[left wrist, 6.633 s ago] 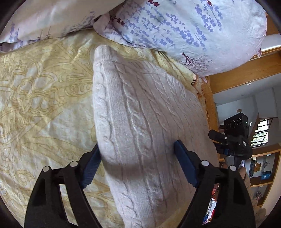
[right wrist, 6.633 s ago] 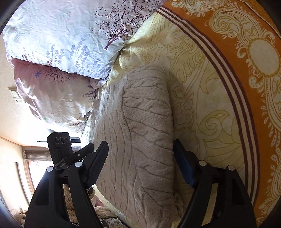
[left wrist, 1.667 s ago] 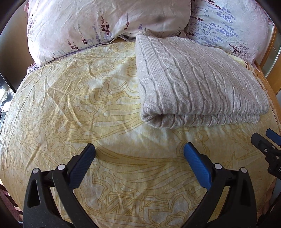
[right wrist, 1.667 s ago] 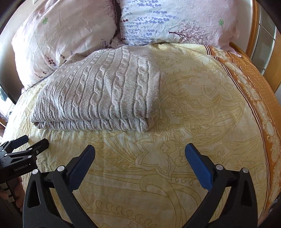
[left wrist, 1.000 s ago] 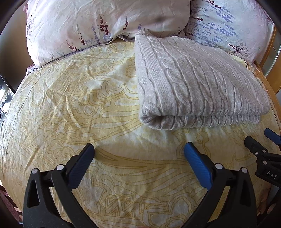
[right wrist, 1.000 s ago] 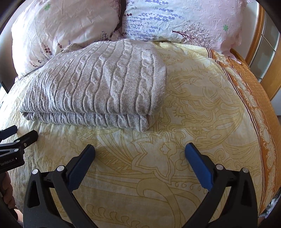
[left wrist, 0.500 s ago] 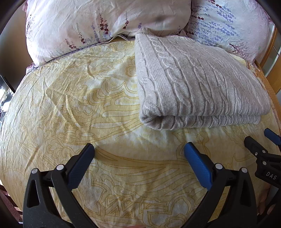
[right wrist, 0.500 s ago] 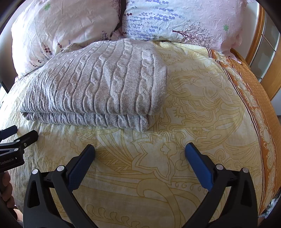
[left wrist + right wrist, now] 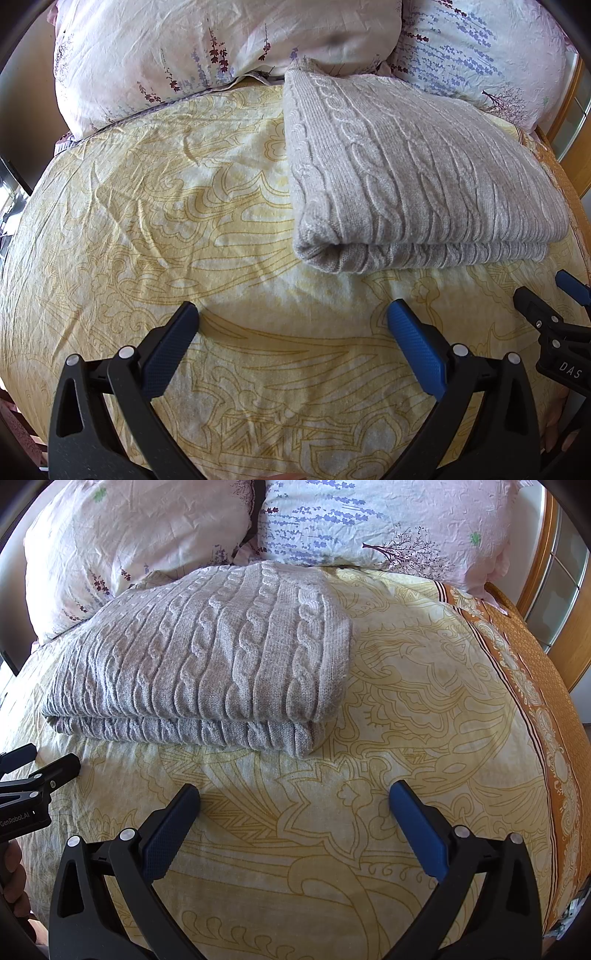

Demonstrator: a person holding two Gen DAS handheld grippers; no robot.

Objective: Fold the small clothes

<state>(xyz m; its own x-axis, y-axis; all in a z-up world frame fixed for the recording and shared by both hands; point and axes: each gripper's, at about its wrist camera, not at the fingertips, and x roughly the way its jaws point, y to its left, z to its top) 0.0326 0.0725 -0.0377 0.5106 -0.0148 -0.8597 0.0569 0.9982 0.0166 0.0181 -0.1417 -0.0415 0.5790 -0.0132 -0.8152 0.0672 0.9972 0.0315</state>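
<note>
Although both claws stand wide apart and grip nothing, the cable-knit sweater (image 9: 413,177) already lies folded in a flat, stacked rectangle ahead of the left gripper (image 9: 291,332) and ahead-left of the right gripper (image 9: 293,808), so the fold appears complete. Beyond it, two floral pillows (image 9: 369,520) touch its far edge, and only the yellow bedspread (image 9: 147,221) lies between claws and garment, with no obstruction

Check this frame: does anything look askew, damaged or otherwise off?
Nothing stands out. The grey cable-knit sweater lies folded flat on the yellow patterned bedspread, edges roughly aligned. The left gripper and right gripper are open, clear of it.
</note>
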